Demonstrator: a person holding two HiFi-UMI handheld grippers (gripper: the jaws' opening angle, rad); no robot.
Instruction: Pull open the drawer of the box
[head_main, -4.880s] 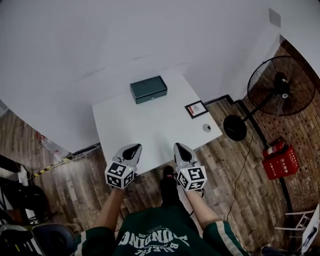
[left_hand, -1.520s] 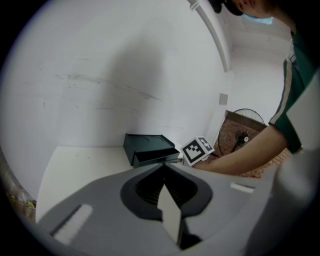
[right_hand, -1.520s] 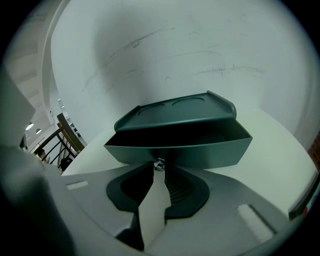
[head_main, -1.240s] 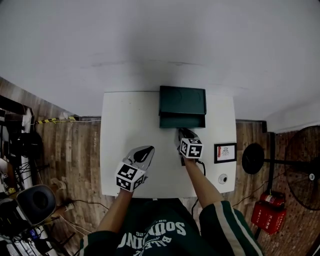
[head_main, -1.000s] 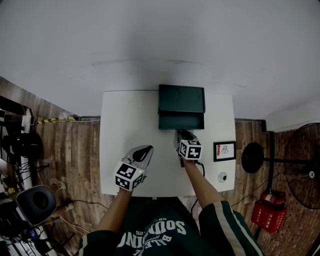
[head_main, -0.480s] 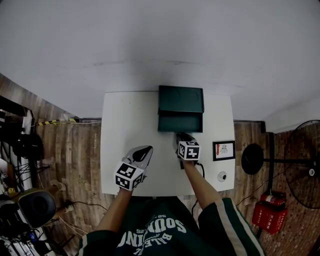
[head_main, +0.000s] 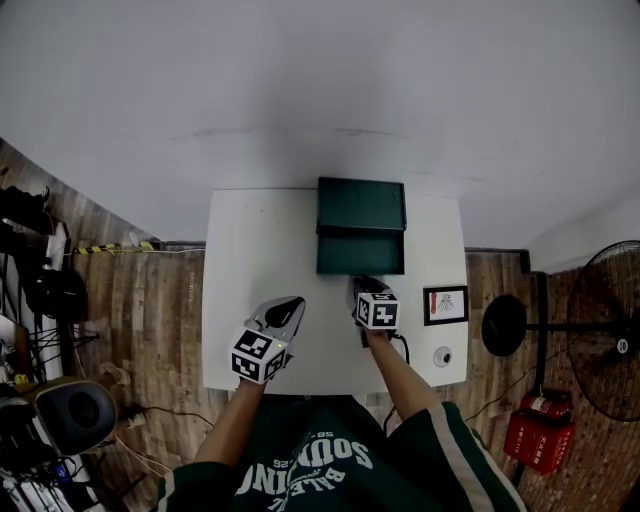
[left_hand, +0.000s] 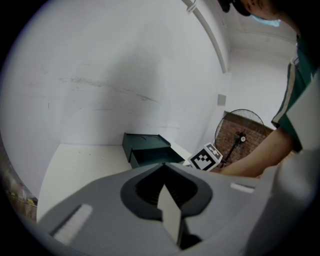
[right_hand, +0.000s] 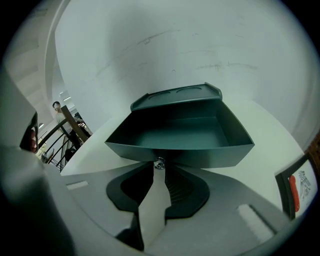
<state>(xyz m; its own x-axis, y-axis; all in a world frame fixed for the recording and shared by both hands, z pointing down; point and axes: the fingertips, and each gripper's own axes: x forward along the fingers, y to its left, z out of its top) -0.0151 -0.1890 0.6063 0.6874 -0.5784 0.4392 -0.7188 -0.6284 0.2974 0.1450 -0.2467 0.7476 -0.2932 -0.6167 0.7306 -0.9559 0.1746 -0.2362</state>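
Right gripper view: my right claw (right_hand: 158, 169) is pinching the knob (right_hand: 159, 162) of the open drawer (right_hand: 200, 152); left claw (left_hand: 164, 187) is hovering closed, empty.

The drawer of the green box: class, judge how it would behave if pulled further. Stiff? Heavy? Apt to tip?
Probably stiff: the drawer shows straight, flat walls. Likely light, since it looks empty. Pulled well out, with the right hand-held gripper shut on its small knob, it might tip or drag the box.

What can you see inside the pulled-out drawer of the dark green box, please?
The drawer shows only its bare dark green floor and walls; nothing lies in the visible part. Its rear end, under the box's top, is covered.
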